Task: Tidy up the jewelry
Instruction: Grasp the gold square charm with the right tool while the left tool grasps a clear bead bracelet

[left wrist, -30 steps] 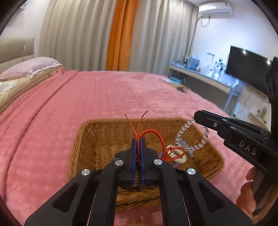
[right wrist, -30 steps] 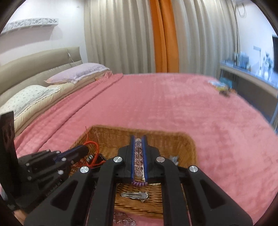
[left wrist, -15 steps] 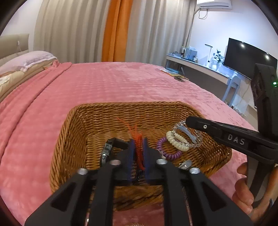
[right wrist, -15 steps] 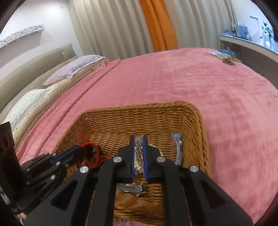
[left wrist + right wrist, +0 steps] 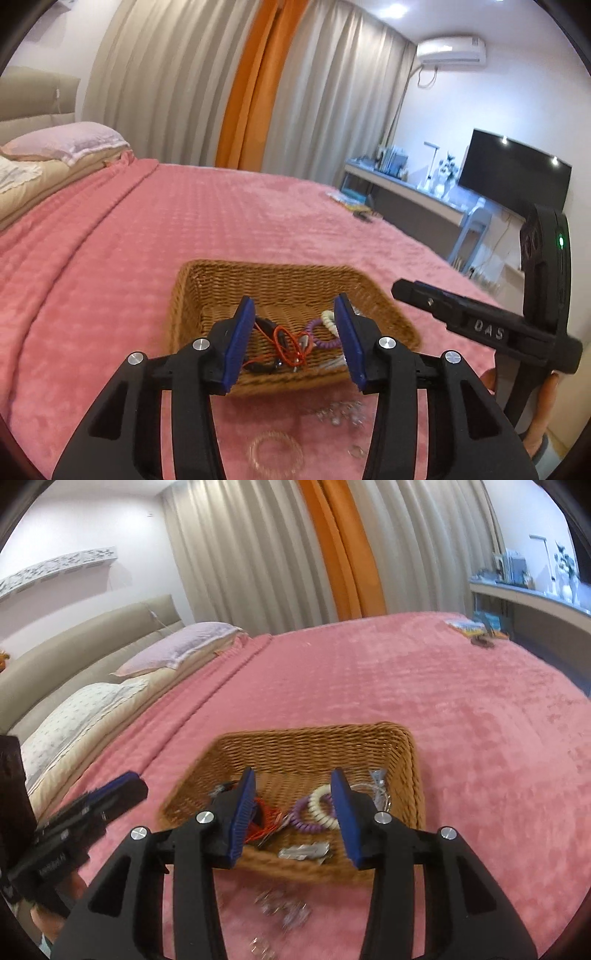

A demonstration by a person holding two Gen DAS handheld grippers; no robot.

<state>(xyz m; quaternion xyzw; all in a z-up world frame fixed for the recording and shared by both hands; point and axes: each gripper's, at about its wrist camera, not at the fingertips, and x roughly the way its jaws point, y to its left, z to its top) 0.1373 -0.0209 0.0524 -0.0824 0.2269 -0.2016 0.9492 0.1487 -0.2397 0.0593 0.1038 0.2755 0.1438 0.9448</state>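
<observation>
Left gripper [image 5: 295, 325]: jaws opening, blue pads apart, nothing between them; tilted downward. Right gripper [image 5: 293, 797]: jaws opening, nothing between the pads; tilted downward; a hand [image 5: 541, 417] grips its handle.

One wicker basket [image 5: 192, 295] sits at frame centre on one pink bed [image 5: 147, 229]. Inside: one red cord bracelet [image 5: 290, 341], two coil hair ties, purple [image 5: 303, 818] and cream [image 5: 319, 806]. Two pillows [image 5: 177, 650] lie upper left; two grippers, left [image 5: 295, 334] and right [image 5: 293, 808], fill the foreground.
</observation>
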